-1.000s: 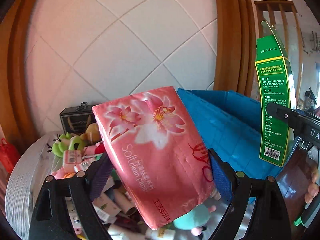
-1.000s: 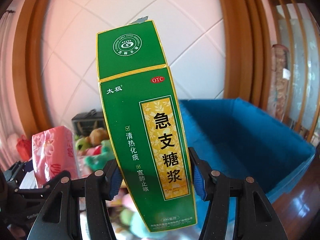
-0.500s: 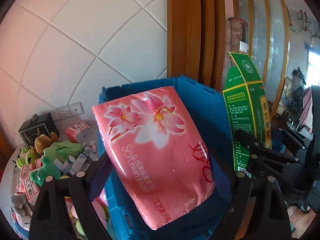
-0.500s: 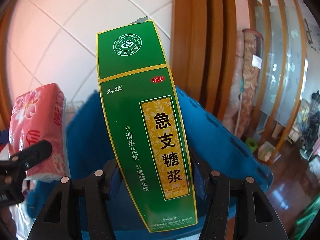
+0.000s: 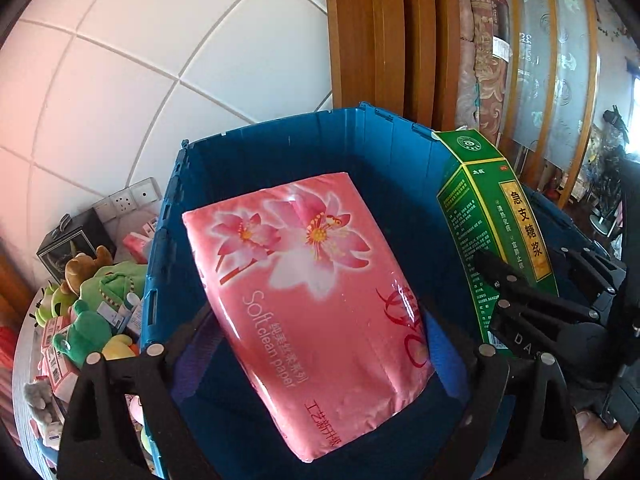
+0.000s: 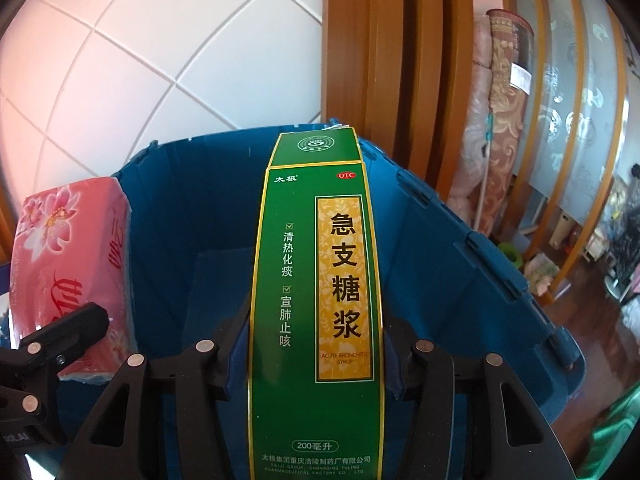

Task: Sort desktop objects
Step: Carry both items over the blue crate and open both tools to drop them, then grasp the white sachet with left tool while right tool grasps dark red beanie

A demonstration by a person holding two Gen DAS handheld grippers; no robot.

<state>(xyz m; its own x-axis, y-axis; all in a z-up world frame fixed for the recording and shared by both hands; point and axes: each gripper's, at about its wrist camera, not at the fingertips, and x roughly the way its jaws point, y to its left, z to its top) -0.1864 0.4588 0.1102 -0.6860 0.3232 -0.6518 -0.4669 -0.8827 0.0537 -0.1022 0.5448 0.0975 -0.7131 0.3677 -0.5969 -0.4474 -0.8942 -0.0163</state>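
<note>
My left gripper [image 5: 316, 344] is shut on a pink tissue pack [image 5: 308, 300] with flower print and holds it over the open blue crate [image 5: 280, 148]. My right gripper [image 6: 316, 356] is shut on a tall green syrup box [image 6: 316, 300], held upright over the same blue crate [image 6: 460, 256]. The green box [image 5: 496, 232] and right gripper [image 5: 532, 300] show at the right of the left wrist view. The tissue pack [image 6: 68, 256] and left gripper show at the left of the right wrist view. The crate's inside looks bare where visible.
A round table [image 5: 20, 360] left of the crate holds plush toys [image 5: 100, 292], small boxes and a dark case [image 5: 72, 240]. A tiled wall [image 5: 160, 60] stands behind, a wooden door frame [image 5: 380, 32] and rolled rugs [image 6: 504, 120] to the right.
Both grippers have swung right from the table to over the blue crate, carrying the tissue pack and the green box. The crate's inside now fills both views.
</note>
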